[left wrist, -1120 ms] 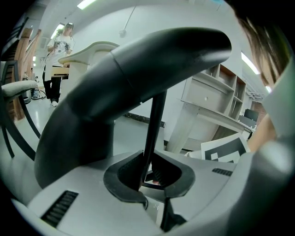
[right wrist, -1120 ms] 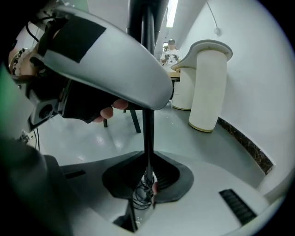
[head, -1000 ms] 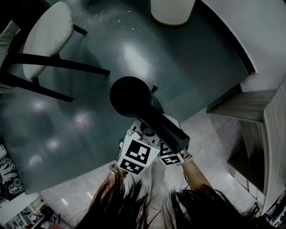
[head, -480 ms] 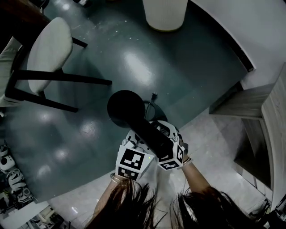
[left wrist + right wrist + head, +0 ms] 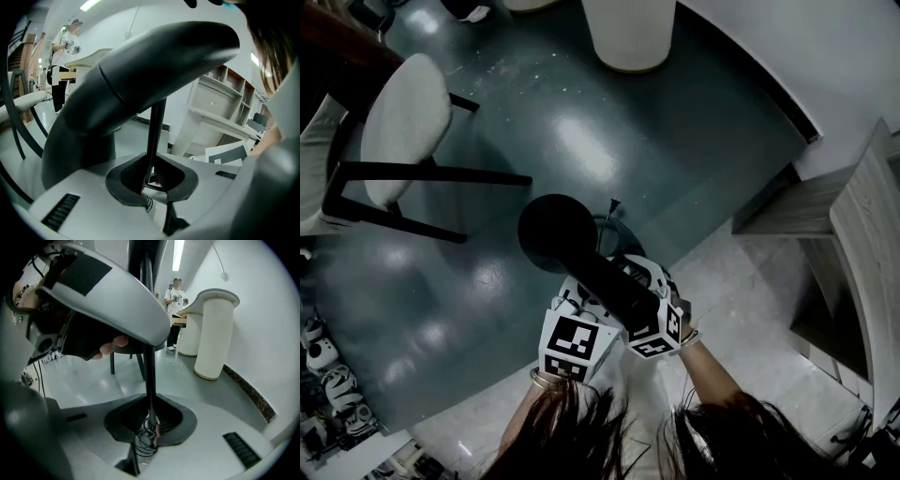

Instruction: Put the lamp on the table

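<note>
Lamp, head view: black lamp (image 5: 581,258) is carried clear of the dark floor (image 5: 487,291) at centre frame. Its round disc end points to the upper left and its thick tube runs to the lower right.
Grippers, head view: left gripper (image 5: 586,302) and right gripper (image 5: 642,281) sit side by side under the tube.
Surroundings, head view: chair (image 5: 403,117) is at upper left, white pedestal table (image 5: 628,37) at the top edge, well apart from the lamp, and shelving (image 5: 853,216) at right.
Left gripper view: the jaws are pinched on the thin black stem (image 5: 154,136), and the lamp's tube fills the upper frame.
Right gripper view: the jaws are clamped on the same stem, with a coiled cord (image 5: 145,439) bunched just behind them. The pedestal table stands at the right of the frame.
Handling: likely stiff and end-heavy, with a smooth, narrow stem that may swivel in a pinch. Two grips on the stem, close together, suit it. The cord is loose and may snag.
Hidden: the lamp covers both sets of jaws in the head view. Whether the disc is base or shade cannot be told. The tabletop is cut off in the head view.
</note>
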Demonstrator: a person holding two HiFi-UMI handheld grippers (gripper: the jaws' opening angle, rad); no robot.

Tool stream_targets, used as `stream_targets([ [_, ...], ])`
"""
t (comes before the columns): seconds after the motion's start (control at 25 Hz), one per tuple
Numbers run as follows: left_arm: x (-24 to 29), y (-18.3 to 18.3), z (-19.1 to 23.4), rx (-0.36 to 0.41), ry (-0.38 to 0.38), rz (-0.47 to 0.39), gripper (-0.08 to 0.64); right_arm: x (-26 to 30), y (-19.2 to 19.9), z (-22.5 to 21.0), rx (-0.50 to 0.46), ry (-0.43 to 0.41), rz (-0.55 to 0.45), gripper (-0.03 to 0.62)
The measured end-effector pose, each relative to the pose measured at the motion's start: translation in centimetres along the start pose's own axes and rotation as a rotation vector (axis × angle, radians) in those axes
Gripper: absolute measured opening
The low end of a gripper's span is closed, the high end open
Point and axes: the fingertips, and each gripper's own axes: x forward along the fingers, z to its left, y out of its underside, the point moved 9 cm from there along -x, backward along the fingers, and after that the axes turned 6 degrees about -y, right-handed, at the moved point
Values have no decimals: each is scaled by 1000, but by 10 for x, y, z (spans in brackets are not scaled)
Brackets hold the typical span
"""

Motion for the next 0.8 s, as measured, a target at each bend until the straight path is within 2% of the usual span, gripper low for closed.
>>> stream_targets([
  [0.32, -19, -21, -12, -2, 19, -16, 55, -29, -18, 1, -8, 23, 2, 58],
  [0.8, -44, -67, -35, 44, 61, -45, 55, -75, -51, -6, 22, 86, -10, 58],
])
